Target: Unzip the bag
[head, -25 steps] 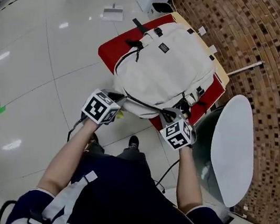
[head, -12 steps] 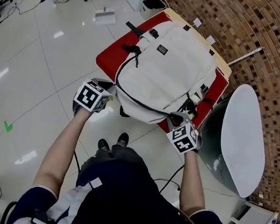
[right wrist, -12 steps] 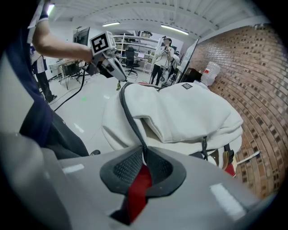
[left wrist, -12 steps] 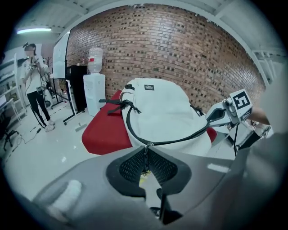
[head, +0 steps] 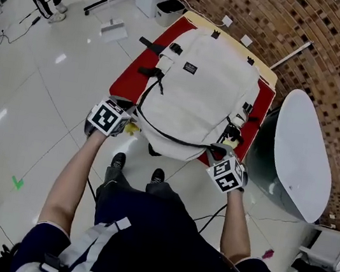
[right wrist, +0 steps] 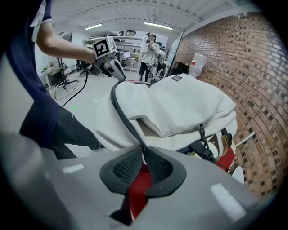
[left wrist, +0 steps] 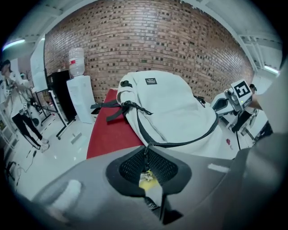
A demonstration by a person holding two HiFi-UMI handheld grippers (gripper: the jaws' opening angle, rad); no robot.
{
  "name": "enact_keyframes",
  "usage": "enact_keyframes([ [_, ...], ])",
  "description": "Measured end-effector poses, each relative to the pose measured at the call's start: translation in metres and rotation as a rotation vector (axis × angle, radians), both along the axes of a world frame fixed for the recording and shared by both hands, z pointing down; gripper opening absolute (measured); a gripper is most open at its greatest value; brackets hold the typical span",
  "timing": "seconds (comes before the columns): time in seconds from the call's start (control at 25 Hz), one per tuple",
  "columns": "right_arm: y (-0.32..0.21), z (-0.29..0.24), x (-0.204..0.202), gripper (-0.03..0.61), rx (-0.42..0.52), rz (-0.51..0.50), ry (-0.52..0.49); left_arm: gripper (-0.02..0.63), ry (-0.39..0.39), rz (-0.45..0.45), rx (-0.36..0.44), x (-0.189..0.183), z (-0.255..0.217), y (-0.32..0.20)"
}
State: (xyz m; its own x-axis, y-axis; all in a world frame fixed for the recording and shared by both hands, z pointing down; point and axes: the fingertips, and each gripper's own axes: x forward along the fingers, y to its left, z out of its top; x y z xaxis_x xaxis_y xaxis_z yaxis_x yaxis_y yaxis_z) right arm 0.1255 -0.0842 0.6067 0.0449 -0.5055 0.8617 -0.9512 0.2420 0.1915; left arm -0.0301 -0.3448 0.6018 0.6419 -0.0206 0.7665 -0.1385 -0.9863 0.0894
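Head view, bag: the white backpack point(head: 196, 94) lies flat on the red table point(head: 128, 72), its near end overhanging the edge toward me.
Head view, zip: a dark zip line point(head: 173, 138) curves round that near end, from 1 gripper to the other.
Head view, grippers: the left gripper point(head: 126, 125) sits at the zip's left end and the right gripper point(head: 219, 151) at its right end, both touching the bag.
Left gripper view, jaws: nearly together, pinching the thin dark zip pull point(left wrist: 145, 155), which hangs from the end of the zip line. Something yellow shows through the slit behind it.
Right gripper view, jaws: closed on the bag's edge right where the zip line runs in, with red table visible through the gap below. The fabric beside it folds over loosely.
Step, my read: both holds are set, 1 on the pull and 1 anchoring the bag. How much of the zip has parted I can't tell.
Next move, my read: draw the pull along the curve while the right side keeps the fabric taut, so the slider doesn't snag.
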Motion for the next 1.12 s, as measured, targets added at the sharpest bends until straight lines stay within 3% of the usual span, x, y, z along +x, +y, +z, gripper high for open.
enact_keyframes([
  [0.36,-0.002,0.005,0.004,0.032,-0.063,0.247,0.029,0.028,0.025,0.292,-0.012,0.031,0.000,-0.022],
  [0.64,-0.014,-0.029,-0.007,0.075,0.002,0.369,0.092,0.021,0.047,0.427,-0.029,0.035,-0.012,-0.012],
  [0.8,-0.019,-0.055,-0.025,0.131,0.006,0.355,0.154,0.021,0.045,0.490,-0.012,0.037,-0.011,-0.012],
  [0.88,-0.023,-0.062,-0.044,0.227,0.013,0.328,0.137,0.023,0.049,0.512,-0.012,0.038,-0.011,-0.012],
  [1.12,-0.073,-0.034,-0.106,0.248,0.019,0.220,0.044,0.023,0.067,0.565,-0.018,0.042,-0.016,-0.009],
])
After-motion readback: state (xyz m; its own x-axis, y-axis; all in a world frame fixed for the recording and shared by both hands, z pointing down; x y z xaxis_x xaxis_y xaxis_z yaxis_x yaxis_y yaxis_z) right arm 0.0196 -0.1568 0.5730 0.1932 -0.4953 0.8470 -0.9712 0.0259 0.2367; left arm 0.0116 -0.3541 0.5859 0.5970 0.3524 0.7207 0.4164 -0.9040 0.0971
